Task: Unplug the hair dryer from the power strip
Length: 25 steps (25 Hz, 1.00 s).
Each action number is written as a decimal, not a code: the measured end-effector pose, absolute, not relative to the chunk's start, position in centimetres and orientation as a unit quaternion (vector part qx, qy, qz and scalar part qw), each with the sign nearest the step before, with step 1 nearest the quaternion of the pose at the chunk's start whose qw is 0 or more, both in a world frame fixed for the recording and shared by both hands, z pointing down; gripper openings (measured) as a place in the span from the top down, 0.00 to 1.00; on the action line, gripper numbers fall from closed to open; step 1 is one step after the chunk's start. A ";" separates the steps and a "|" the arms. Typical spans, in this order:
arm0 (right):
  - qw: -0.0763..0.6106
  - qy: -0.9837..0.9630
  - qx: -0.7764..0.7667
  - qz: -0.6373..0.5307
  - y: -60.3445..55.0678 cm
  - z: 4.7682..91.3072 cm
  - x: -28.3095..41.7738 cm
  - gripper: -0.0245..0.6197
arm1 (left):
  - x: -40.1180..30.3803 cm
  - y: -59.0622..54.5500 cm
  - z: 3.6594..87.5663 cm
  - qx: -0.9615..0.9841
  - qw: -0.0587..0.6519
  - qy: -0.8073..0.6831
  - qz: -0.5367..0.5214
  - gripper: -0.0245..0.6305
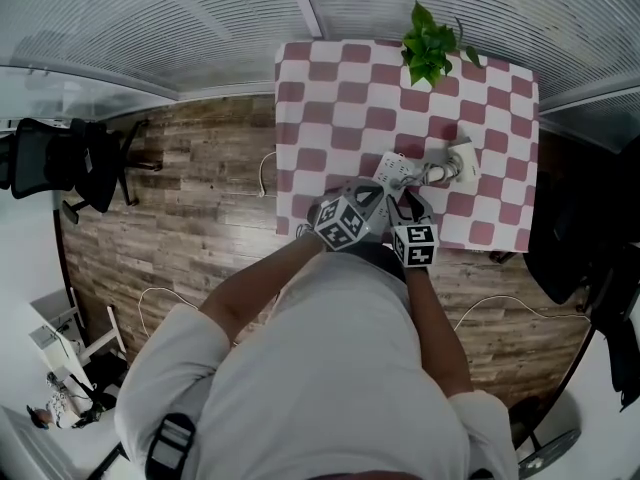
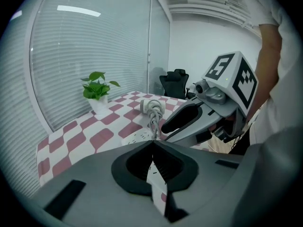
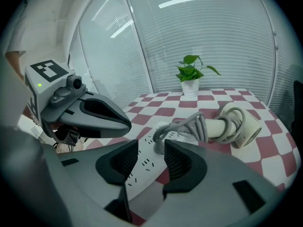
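A white hair dryer [image 1: 458, 158] [image 3: 239, 123] lies on the red-and-white checked table [image 1: 330, 88], its grey cord [image 3: 195, 126] wound round the handle. The cord's plug [image 3: 161, 138] sits in a white power strip [image 1: 392, 171] [image 3: 142, 167] [image 2: 138, 137]. My right gripper [image 1: 405, 206] [image 3: 150, 146] hangs open just above the strip's near end, and the strip shows through the gap. My left gripper [image 1: 375, 196] [image 2: 152, 144] hovers close beside it on the left, jaw tips together, with nothing between them. Each gripper view shows the other gripper alongside.
A potted green plant [image 1: 430, 48] [image 3: 191, 77] stands at the table's far edge. Black office chairs [image 1: 60, 158] [image 2: 175, 82] stand on the wooden floor. White cables [image 1: 265, 173] trail off the table's left side. Window blinds run behind the table.
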State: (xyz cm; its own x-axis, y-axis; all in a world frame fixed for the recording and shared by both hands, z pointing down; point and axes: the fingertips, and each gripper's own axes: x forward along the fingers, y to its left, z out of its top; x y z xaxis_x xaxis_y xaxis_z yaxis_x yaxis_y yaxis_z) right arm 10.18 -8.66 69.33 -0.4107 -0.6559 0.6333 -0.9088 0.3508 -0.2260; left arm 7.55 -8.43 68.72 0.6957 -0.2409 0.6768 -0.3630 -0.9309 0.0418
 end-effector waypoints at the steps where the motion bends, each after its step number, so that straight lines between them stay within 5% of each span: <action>1: 0.225 -0.789 0.496 0.285 -8.8 69.7 10.2 0.71 | 7.6 -8.5 69.3 0.915 0.087 -0.164 0.359 0.92; 25: 0.273 -0.788 0.498 0.237 -11.3 73.8 9.8 0.76 | 7.8 -9.0 75.5 0.873 0.064 -0.120 0.469 0.92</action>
